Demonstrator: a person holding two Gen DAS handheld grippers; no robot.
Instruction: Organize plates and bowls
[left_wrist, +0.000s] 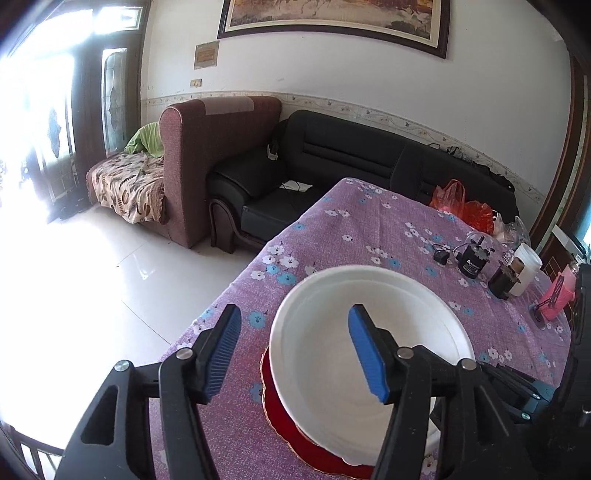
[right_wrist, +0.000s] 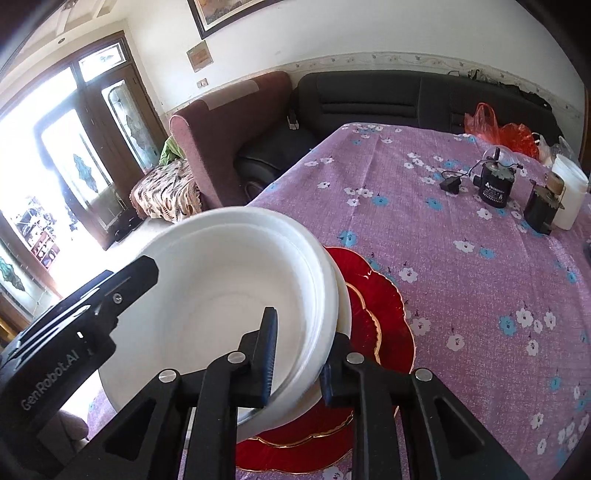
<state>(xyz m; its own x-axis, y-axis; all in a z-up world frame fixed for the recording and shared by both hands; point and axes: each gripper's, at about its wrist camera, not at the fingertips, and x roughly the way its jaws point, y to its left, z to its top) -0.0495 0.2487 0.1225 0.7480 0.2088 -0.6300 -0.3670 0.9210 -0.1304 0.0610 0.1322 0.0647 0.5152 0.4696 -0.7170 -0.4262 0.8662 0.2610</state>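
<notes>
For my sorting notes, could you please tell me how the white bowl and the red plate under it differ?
The white bowl is deep and plain; the red plate is shallow, with a scalloped, gold-trimmed rim. The bowl sits tilted, its wall between the right gripper fingers, while the plate lies flat on the floral tablecloth. The bowl rests on top; the plate is partly hidden beneath. Both look empty where visible.

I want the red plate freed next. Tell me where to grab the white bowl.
Grip the white bowl by its thin upright rim nearest the right gripper, one finger inside, one outside. Its wall is too wide to span, and it sits stacked on the red plate.
</notes>
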